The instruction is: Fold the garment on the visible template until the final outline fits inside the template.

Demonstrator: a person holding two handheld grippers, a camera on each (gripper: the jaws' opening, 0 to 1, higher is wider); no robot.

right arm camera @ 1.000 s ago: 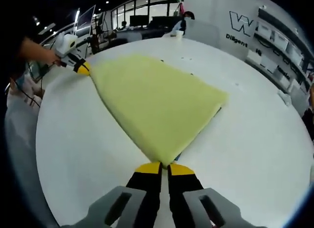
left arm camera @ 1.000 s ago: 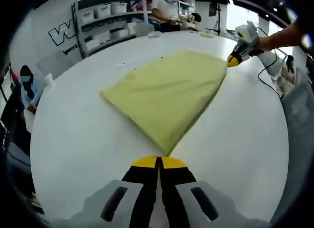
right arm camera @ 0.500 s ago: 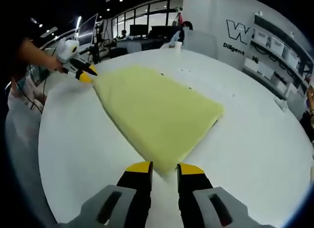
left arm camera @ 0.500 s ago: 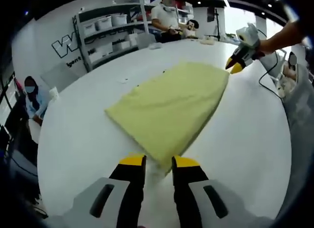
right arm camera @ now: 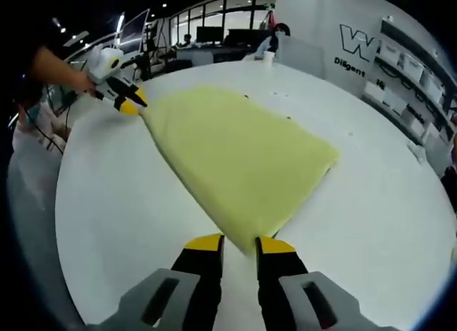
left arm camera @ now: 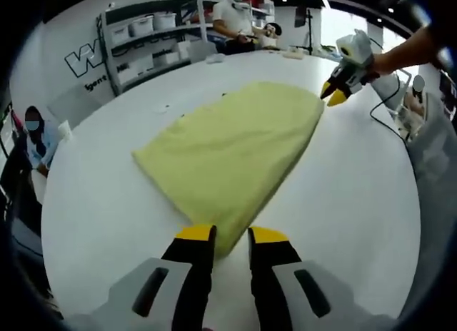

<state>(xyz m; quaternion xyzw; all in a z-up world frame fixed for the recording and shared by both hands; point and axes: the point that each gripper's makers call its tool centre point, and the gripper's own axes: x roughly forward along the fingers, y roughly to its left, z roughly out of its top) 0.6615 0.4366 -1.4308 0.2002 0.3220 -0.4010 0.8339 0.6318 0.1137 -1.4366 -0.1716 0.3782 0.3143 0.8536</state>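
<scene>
Yellow garment [left arm camera: 235, 142] is lying folded flat mid-frame on the white bench [left arm camera: 100, 202], both tools sitting jaws apart at opposite corners (left tool [left arm camera: 230, 235], right tool [right arm camera: 239, 238]), probably lining up the next fold.

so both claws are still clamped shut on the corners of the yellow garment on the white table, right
Not clamped. The left claw in the left gripper view and the right claw in the right gripper view both stand open at the corners of the folded yellow garment, which does lie on the white table.
</scene>
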